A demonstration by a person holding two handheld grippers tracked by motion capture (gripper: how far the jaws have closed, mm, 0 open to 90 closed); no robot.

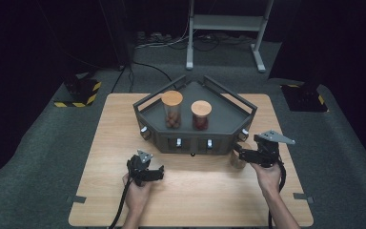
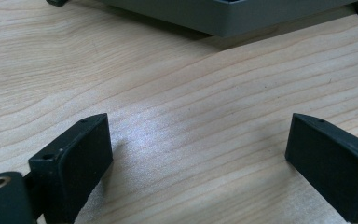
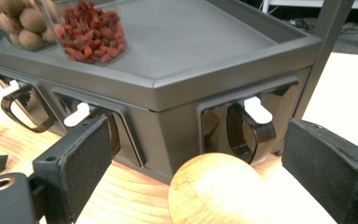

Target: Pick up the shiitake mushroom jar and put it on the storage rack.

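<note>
A dark grey angular rack [image 1: 228,125] stands at the back middle of the wooden table [image 1: 100,143]. On its top sit a wood-lidded jar of brown nuts [image 1: 172,110] and a wood-lidded jar of red berries [image 1: 201,116]. A third jar [image 1: 237,161] stands on the table by the rack's front right corner. Its wooden lid [image 3: 214,191] lies low between the jaws of my right gripper [image 3: 198,140], which are open and apart from it. My left gripper [image 2: 200,140] is open over bare wood in front of the rack, nothing between its pads [image 2: 81,154].
The rack's front faces have recesses with white pegs [image 3: 256,108] and dark looped handles [image 3: 254,135]. Rails [image 1: 150,99] rise along the rack's back edges. Bare wood stretches in front of the rack. A metal stand [image 1: 224,24] and cables lie on the floor behind.
</note>
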